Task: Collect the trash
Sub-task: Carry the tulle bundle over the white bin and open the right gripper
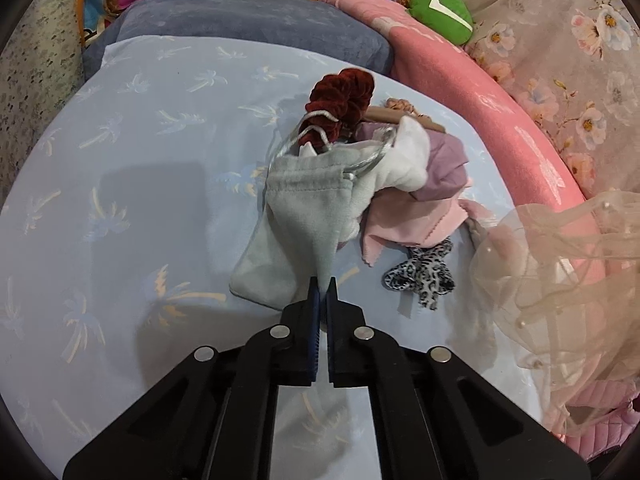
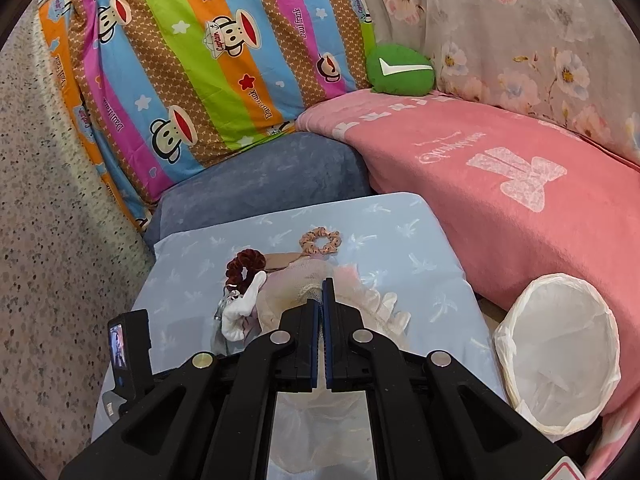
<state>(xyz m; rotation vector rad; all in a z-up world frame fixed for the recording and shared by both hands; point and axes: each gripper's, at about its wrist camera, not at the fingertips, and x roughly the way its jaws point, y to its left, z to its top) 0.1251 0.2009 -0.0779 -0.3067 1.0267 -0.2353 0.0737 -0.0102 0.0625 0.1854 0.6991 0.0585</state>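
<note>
left claw (image 1: 323, 280) pinched grey pouch (image 1: 296, 216) | right claw (image 2: 322, 284) gripped mesh bag (image 2: 304, 280) | lift gently toward bin (image 2: 560, 344), lower right

Dark red scrunchie (image 1: 340, 94), grey pouch (image 1: 304, 216), leopard-print scrunchie (image 1: 420, 276)

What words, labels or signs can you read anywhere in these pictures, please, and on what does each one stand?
"Paul frank": printed repeatedly on the striped monkey pillow.
"Captain": on a monkey's hat on that same pillow.
White tick sign, no words: on the green plush cushion.
Cursive line above the bow on the pink blanket: upside down, too blurred to read.
</note>
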